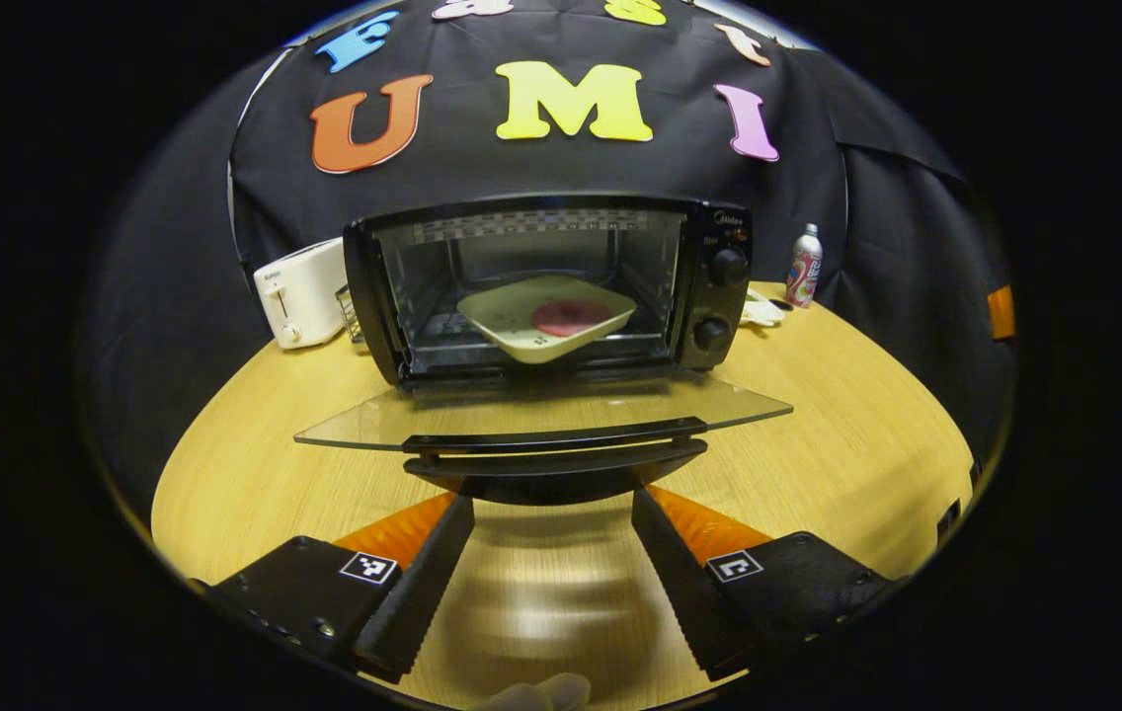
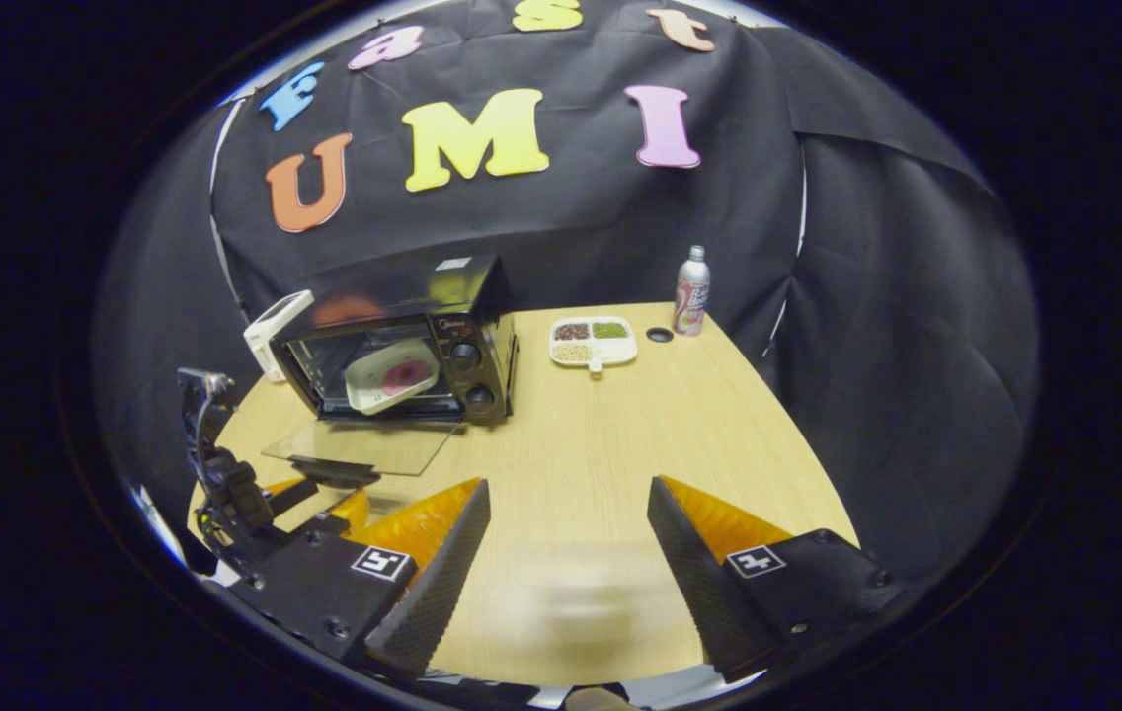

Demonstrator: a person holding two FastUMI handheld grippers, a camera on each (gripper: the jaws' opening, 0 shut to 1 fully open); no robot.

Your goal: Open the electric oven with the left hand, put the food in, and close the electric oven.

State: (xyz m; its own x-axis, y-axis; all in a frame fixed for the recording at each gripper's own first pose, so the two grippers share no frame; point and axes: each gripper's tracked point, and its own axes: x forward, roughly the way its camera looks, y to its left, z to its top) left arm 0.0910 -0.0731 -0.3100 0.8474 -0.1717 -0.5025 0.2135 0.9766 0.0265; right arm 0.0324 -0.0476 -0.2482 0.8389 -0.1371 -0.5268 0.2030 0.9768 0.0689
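The black electric oven (image 1: pixel 719 286) stands at the back of the table with its glass door (image 1: pixel 541 410) folded down flat. Inside, on the rack, sits a cream square plate (image 1: pixel 521 336) with a round red piece of food (image 1: pixel 569 316). My left gripper (image 1: pixel 553 502) is open, its fingertips just in front of and below the door's black handle (image 1: pixel 553 456), not pressing on it. In the right gripper view the oven (image 2: pixel 467 316) is at the left with the plate (image 2: pixel 373 387) inside, and the left gripper (image 2: pixel 319 494) is by the door's front edge. My right gripper (image 2: pixel 568 489) hovers open over bare table, holding nothing.
A white toaster (image 1: pixel 302 291) stands left of the oven. Right of the oven lie a divided white dish (image 2: pixel 593 341) of grains, a small dark lid (image 2: pixel 660 335) and an upright bottle (image 2: pixel 690 291). The round wooden table (image 2: pixel 680 425) stretches to the right.
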